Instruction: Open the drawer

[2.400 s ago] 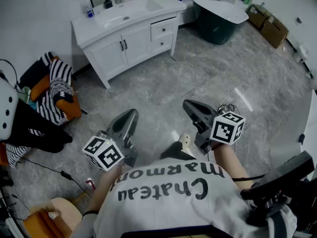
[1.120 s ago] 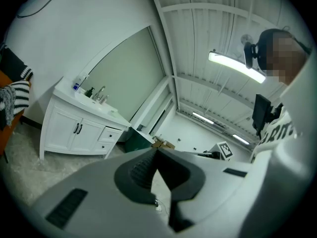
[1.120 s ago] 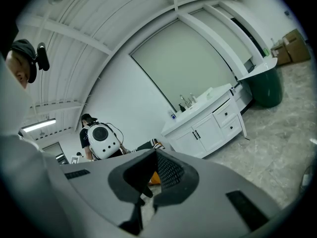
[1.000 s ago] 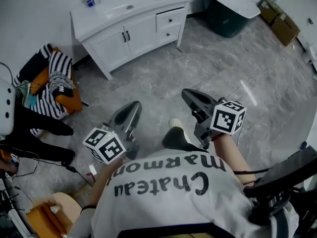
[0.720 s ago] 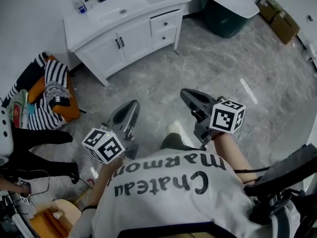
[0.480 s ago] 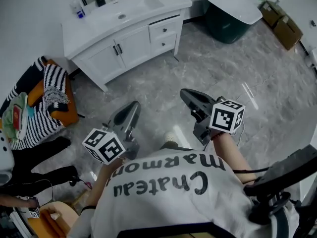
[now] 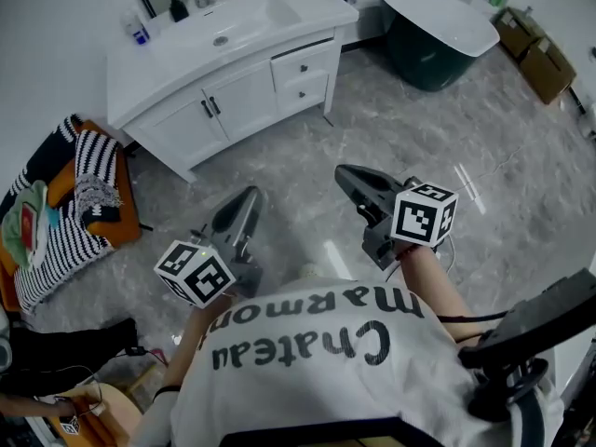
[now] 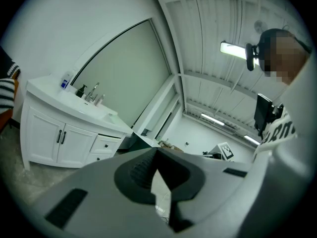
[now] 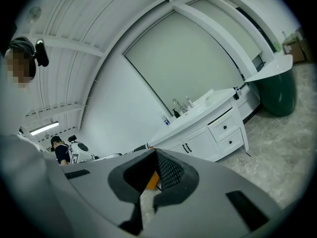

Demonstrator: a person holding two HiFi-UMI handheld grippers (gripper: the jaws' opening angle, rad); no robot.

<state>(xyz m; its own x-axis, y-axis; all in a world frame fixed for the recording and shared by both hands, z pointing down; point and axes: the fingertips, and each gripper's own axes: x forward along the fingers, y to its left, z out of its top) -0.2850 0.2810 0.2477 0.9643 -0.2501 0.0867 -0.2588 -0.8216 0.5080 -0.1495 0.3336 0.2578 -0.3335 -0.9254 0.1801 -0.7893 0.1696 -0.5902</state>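
Note:
A white vanity cabinet (image 7: 177,119) stands at the far left across the grey floor, with two small drawers, an upper drawer (image 7: 300,64) and a lower drawer (image 7: 308,91), at its right end; both look closed. The same two drawers (image 9: 226,128) show in the right gripper view and the drawers (image 8: 106,145) in the left gripper view, well beyond the jaws. My left gripper (image 7: 249,196) and right gripper (image 7: 344,171) are held in front of my body, pointing at the cabinet. Both are shut with nothing in them, far from the drawers.
A sink, tap and bottles (image 7: 176,7) sit on the vanity top. Striped clothes lie on an orange chair (image 7: 82,186) at the left. A dark green tub (image 7: 436,37) and cardboard boxes (image 7: 535,58) stand at the back right. Black equipment (image 7: 526,338) is at my right.
The vanity has drawn closer and slid down and left in the head view as I walk towards it. Both grippers keep the same pose before my body, still shut.

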